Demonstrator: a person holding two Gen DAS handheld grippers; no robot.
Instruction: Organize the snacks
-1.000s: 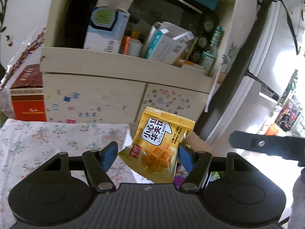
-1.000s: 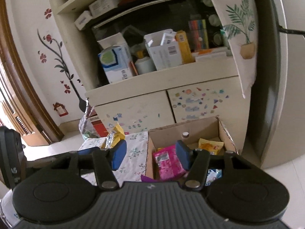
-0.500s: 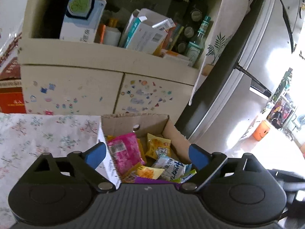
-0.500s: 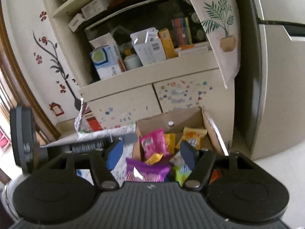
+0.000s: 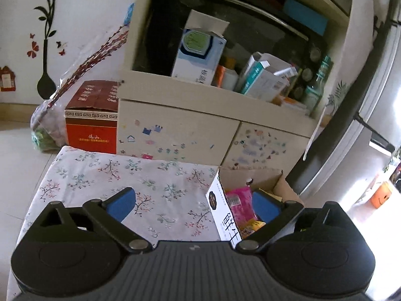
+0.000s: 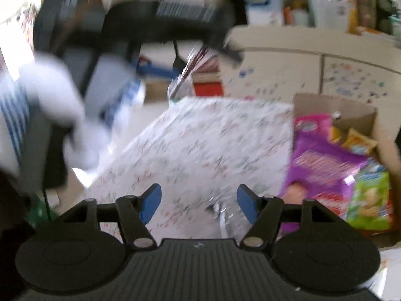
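Note:
A cardboard box (image 5: 280, 184) of snacks stands right of a small table with a floral cloth (image 5: 120, 175). A pink snack bag (image 5: 239, 199) shows inside it. My left gripper (image 5: 193, 203) is open and empty, over the table's right edge and the box's left wall. In the blurred right wrist view my right gripper (image 6: 199, 202) is open and empty above the floral cloth (image 6: 200, 145). The box (image 6: 361, 110) lies to its right with a purple bag (image 6: 323, 160), a green bag (image 6: 371, 198) and yellow packets (image 6: 358, 139). The left gripper's body (image 6: 160, 22) shows at the upper left.
A cream cabinet (image 5: 200, 128) with cartons and bottles on its shelf stands behind the table. A red carton (image 5: 91, 123) and a plastic bag (image 5: 45, 128) sit on the floor at its left. A fridge (image 5: 363, 115) stands at the right.
My left gripper let go of the yellow waffle packet over the box, opened wide, and swung left towards the table. My right gripper also swung left, with motion blur now.

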